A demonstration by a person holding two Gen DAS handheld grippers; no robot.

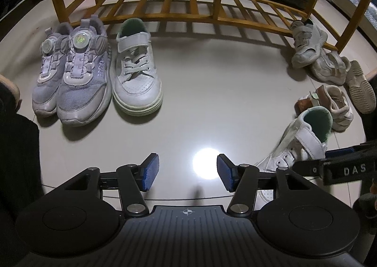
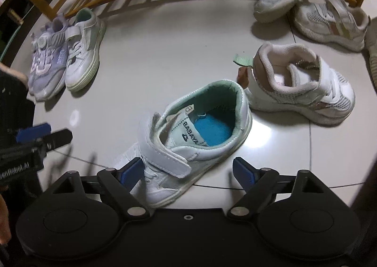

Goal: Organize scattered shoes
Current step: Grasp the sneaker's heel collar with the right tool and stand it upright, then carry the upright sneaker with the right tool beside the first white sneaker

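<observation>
Right wrist view: white shoe tongue reads "BABAYA", between the spread right claw.

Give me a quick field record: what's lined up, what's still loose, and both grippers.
lined up: purple pair and one white shoe, side by side in front of the rack
next shoe: matching white shoe, upright on the floor, between the right gripper's fingers
still loose: pink-trim shoe upright; three more piled by the rack leg, one sole-up
left gripper: open, nothing between the pads
right gripper: open around the shoe, right pad clear of it
</observation>
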